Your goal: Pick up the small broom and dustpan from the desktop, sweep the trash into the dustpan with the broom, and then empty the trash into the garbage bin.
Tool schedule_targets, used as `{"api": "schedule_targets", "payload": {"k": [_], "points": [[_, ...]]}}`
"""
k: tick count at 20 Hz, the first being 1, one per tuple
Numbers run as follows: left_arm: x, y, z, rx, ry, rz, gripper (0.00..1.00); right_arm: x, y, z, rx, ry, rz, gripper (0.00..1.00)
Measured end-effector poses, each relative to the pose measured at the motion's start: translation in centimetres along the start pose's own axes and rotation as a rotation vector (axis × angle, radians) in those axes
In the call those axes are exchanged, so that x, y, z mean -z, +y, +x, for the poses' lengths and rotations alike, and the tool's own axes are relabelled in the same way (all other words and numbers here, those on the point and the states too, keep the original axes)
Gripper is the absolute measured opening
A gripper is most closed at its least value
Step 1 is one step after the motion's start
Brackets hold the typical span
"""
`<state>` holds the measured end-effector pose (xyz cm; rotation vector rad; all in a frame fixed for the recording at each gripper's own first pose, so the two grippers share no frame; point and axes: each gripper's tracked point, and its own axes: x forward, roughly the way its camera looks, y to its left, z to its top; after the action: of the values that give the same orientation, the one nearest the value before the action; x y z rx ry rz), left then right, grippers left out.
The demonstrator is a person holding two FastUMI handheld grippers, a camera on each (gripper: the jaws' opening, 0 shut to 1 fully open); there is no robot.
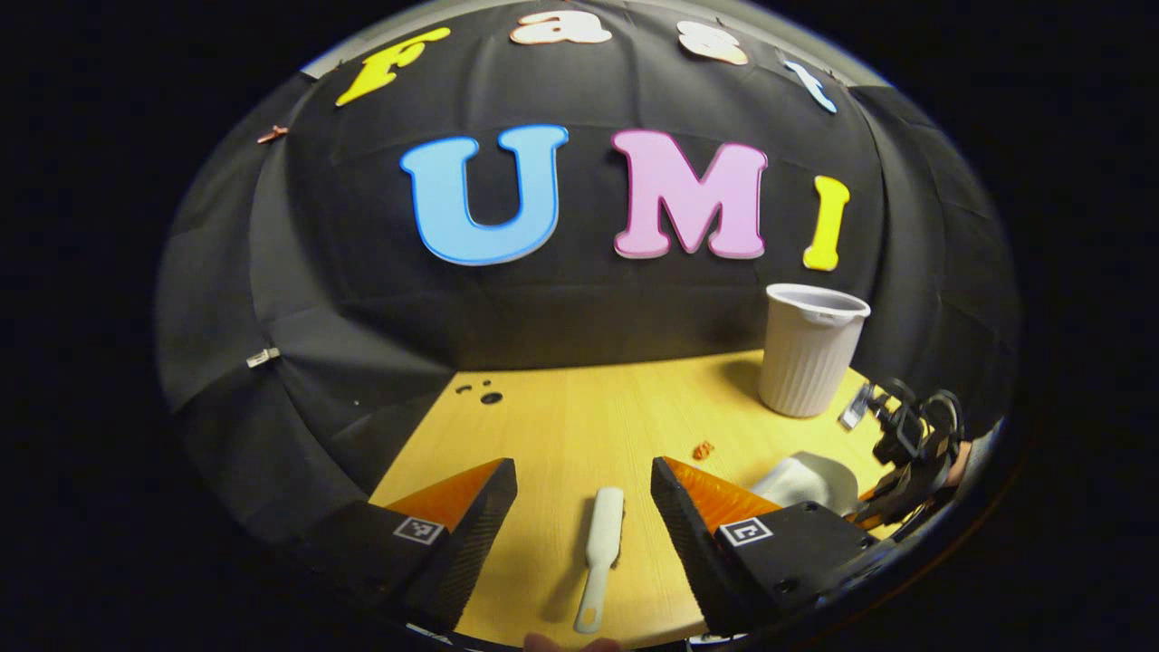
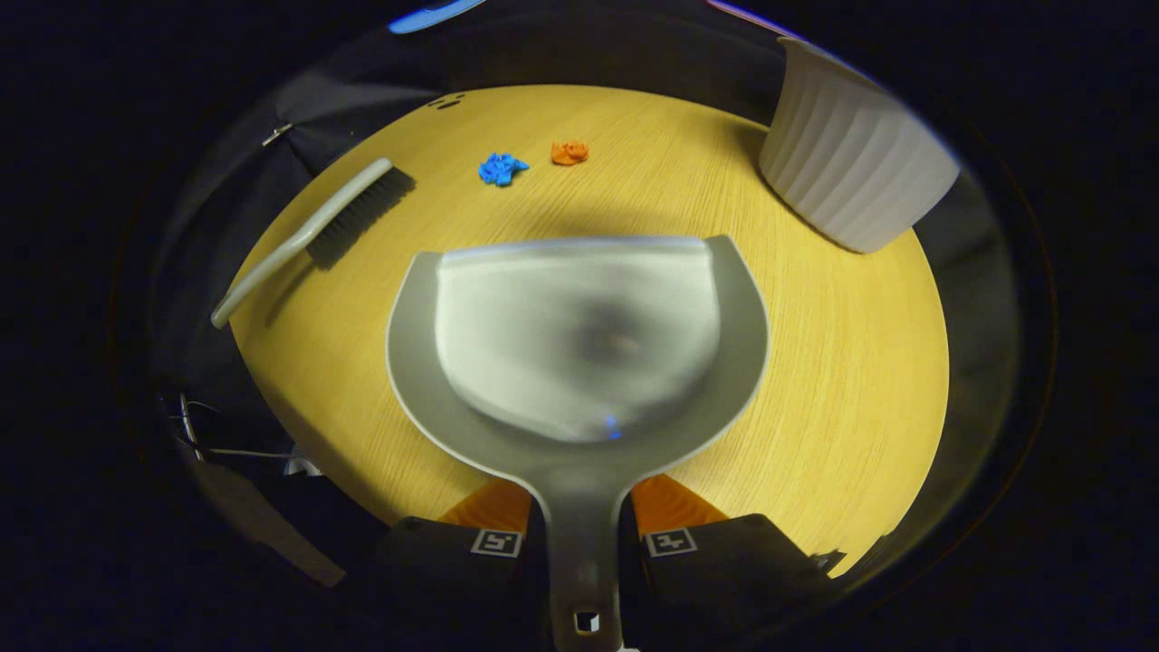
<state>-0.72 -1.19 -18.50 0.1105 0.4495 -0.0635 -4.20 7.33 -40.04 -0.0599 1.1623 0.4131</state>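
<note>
My left gripper is open above the wooden table, and the white handle of the small broom lies on the tabletop between its spread fingers, untouched. In the right gripper view the broom lies flat at the left, dark bristles facing the middle. My right gripper is shut on the handle of the grey dustpan, which it holds just over the table. Ahead of the pan's front lip lie a blue scrap and an orange scrap. The orange scrap lies ahead of my left gripper.
A white ribbed garbage bin stands upright at the back right of the table, also seen as the bin to the right of the dustpan. The other gripper and the dustpan sit at the right edge. Black cloth walls close the booth.
</note>
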Motion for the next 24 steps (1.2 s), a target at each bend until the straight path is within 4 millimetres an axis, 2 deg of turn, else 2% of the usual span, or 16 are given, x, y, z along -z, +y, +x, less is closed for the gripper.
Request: {"api": "schedule_targets", "payload": {"k": [2,3,6,7,8,10,11,12,14,15,18,19,20,22,24], "points": [[2.3,-0.4,1.2,0.035,0.1,0.014,0.95,-0.5,-0.3,-1.5,0.005,-0.045,-0.027,0.34],[3.7,-0.6,1.8,0.051,0.157,0.016,0.95,-0.5,-0.4,-2.2,0.001,-0.055,-0.038,0.38],[9.0,-1.0,3.1,0.107,0.352,0.002,0.94,0.1,-0.7,-3.6,-0.007,-0.054,-0.052,0.31],[10.6,-1.1,3.6,0.12,0.414,-0.001,0.94,0.3,-0.9,-3.7,-0.007,-0.05,-0.059,0.34],[12.2,-1.3,3.7,0.131,0.471,-0.002,0.94,0.7,-1.1,-3.8,-0.002,-0.044,-0.067,0.31],[14.2,-1.7,4.2,0.143,0.562,0.006,0.93,1.2,-1.8,-4.1,0.012,-0.036,-0.076,0.34],[15.0,-1.7,4.4,0.14,0.594,0.015,0.91,1.3,-2.0,-4.2,0.015,-0.036,-0.075,0.31],[15.9,-1.6,4.6,0.137,0.625,0.024,0.89,1.6,-2.1,-4.4,0.016,-0.035,-0.071,0.34],[17.3,-1.6,5.4,0.131,0.672,0.029,0.88,1.8,-2.3,-4.4,0.018,-0.032,-0.066,0.31],[17.7,-1.8,5.9,0.13,0.69,0.025,0.87,1.9,-2.5,-4.4,0.021,-0.03,-0.067,0.34],[19.0,-2.0,7.0,0.129,0.736,0.011,0.8,2.1,-2.8,-4.6,0.021,-0.029,-0.056,0.34],[19.2,-2.1,7.3,0.127,0.745,0.01,0.79,2.1,-2.9,-4.7,0.02,-0.028,-0.053,0.38],[19.6,-2.2,7.5,0.126,0.759,0.008,0.78,2.2,-3.0,-4.6,0.02,-0.027,-0.052,0.34],[20.2,-2.3,7.6,0.126,0.783,0.006,0.76,2.2,-3.0,-4.7,0.018,-0.023,-0.053,0.34],[20.7,-2.3,7.8,0.125,0.79,0.011,0.66,2.3,-3.1,-4.6,0.016,-0.019,-0.054,0.34]]}}
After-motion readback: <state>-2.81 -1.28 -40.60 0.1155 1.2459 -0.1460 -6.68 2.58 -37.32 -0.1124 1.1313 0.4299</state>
